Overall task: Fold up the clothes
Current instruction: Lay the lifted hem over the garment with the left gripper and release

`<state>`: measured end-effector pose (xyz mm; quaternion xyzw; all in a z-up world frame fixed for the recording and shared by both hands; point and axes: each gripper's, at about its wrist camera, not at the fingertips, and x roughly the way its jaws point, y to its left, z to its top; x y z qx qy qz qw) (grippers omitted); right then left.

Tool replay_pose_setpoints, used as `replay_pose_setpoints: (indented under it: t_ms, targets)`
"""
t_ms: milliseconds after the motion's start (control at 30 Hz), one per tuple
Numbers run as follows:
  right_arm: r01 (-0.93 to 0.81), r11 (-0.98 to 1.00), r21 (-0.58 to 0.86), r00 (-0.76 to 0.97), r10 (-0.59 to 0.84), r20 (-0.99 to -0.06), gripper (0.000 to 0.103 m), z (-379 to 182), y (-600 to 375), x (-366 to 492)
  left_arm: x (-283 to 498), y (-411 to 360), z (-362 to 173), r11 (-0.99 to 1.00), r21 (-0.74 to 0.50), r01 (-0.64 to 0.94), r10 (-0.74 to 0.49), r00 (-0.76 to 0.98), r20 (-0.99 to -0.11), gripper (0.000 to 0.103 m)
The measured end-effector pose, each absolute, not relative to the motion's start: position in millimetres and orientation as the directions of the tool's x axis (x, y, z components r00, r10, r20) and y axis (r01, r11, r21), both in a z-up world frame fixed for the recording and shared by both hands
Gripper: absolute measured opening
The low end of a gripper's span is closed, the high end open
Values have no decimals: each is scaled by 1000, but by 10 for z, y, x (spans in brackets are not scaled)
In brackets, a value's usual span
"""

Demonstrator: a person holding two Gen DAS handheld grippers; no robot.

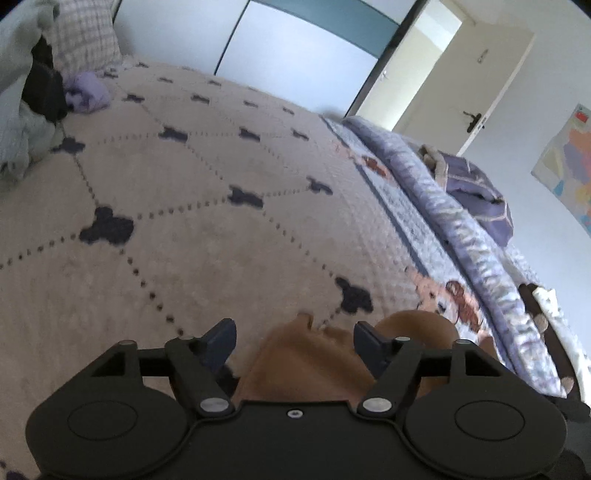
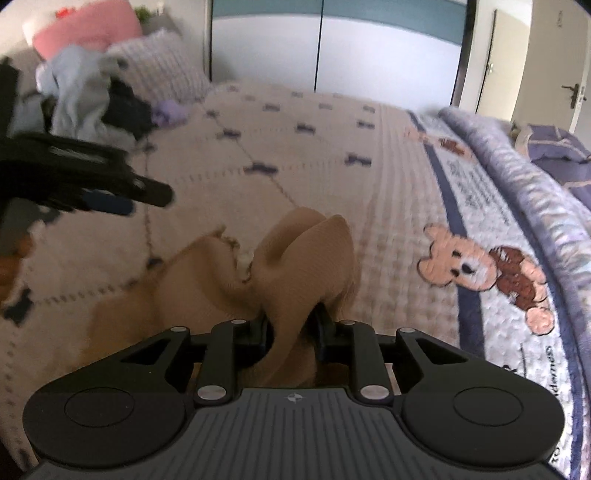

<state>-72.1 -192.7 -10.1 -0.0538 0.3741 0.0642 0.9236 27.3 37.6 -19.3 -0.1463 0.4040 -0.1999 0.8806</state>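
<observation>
Through the left wrist camera we see the left gripper (image 1: pixel 294 343) with its jaws standing wide and nothing pressed between the pads; the tan garment (image 1: pixel 306 365) lies on the cream bedspread (image 1: pixel 192 229) in the gap between the fingers, bunched low at the bottom of the frame, so we cannot tell its long axis from here; a point of its cloth rises toward the far side of the bed; beyond it we see a pile of unfolded clothes (image 1: pixel 22 122) at the far left, a small lilac item (image 1: pixel 86 92) beside it, a checked pillow (image 1: pixel 86 40), and a folded purple quilt (image 1: pixel 476 192) on the teddy-bear blanket (image 1: pixel 424 251) to the right. Through the right wrist camera we see the right gripper (image 2: pixel 291 330) narrowly closed on a fold of the tan garment (image 2: pixel 306 258), which fans upward out of the jaws while the rest trails down and left across the bedspread (image 2: pixel 332 147), its length running roughly from the gripper toward the lower left; only this view shows the left gripper (image 2: pixel 122 192) from the side, blurred, just above the bed at the left, and a pink cushion (image 2: pixel 85 29) behind the clothes pile (image 2: pixel 85 96); the bear print (image 2: pixel 491 273) is plain here.
</observation>
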Motion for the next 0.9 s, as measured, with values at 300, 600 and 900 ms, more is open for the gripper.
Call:
replay_pose_setpoints:
  t_ms: [300,600,900]
  targets:
    - [-199,980,-24,670,118,-733,42,-385,-2035,-492,221,326,-691,897,-402,187,-438,505,-743,70]
    - [-219,907,358,655,409,-635,84,-97,-2857,-276,81,439,-687,917,-369,153,-391,526,-755,3]
    - [-121,755,645,680,536,-500,84,-219,-3298,39,-33,754,22,948,-216,233,-315,601,-735,0]
